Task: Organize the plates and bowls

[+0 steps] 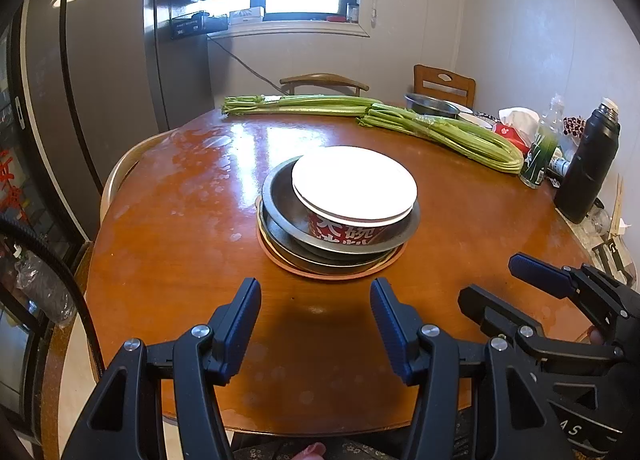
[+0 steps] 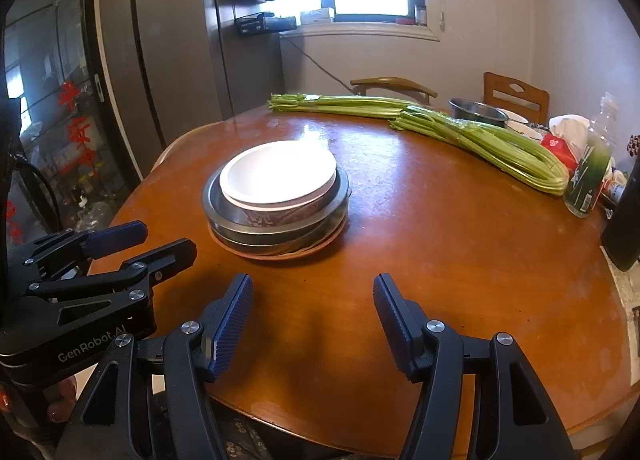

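Note:
A stack of dishes stands mid-table: a red-and-white bowl (image 1: 354, 195) (image 2: 278, 179) nested in metal bowls (image 1: 280, 219) (image 2: 276, 234) on a pinkish plate (image 1: 332, 272) (image 2: 280, 254). My left gripper (image 1: 316, 324) is open and empty, near the front edge, short of the stack. My right gripper (image 2: 314, 320) is open and empty, to the right of the stack. Each gripper shows in the other's view: the right one (image 1: 504, 284) and the left one (image 2: 160, 240).
Two bundles of celery (image 1: 400, 119) (image 2: 460, 131) lie across the far side of the round wooden table (image 1: 180, 240) (image 2: 460, 240). A metal bowl (image 1: 430, 103) (image 2: 476, 109), tissues, a green bottle (image 2: 588, 175) and a black flask (image 1: 588, 163) stand at the right. Chairs and a fridge behind.

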Motion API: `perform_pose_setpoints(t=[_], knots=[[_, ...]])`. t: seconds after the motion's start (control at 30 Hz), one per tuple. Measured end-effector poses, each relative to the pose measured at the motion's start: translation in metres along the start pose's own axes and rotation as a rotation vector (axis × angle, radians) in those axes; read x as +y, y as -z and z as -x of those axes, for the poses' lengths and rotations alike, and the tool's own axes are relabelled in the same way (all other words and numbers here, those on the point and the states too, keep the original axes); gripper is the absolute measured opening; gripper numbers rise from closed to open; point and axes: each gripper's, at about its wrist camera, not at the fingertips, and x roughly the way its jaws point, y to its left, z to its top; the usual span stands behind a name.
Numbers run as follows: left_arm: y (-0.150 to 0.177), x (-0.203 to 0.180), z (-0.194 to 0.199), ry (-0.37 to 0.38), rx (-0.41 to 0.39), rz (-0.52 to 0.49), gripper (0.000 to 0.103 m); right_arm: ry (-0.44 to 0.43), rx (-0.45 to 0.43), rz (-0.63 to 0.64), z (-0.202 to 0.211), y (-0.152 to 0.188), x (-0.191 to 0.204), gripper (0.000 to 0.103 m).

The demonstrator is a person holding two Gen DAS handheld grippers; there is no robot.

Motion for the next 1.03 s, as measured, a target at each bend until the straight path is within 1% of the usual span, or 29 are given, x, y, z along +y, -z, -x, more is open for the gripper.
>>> perform_pose_setpoints(t=[0.67, 0.8, 1.03], knots=[[0.000, 0.002, -0.006, -0.002, 0.015, -0.004, 0.057, -0.004, 0.011, -0.006, -0.004, 0.001, -0.001, 0.065], [-0.004, 0.003, -0.010, -0.001, 0.025, -0.003, 0.057, 0.002, 0.017, -0.004, -0.006, -0.002, -0.003, 0.068], [-0.015, 0.010, -0.020, -0.003, 0.045, 0.012, 0.057, -0.004, 0.030, 0.001, -0.015, -0.016, -0.008, 0.069]])
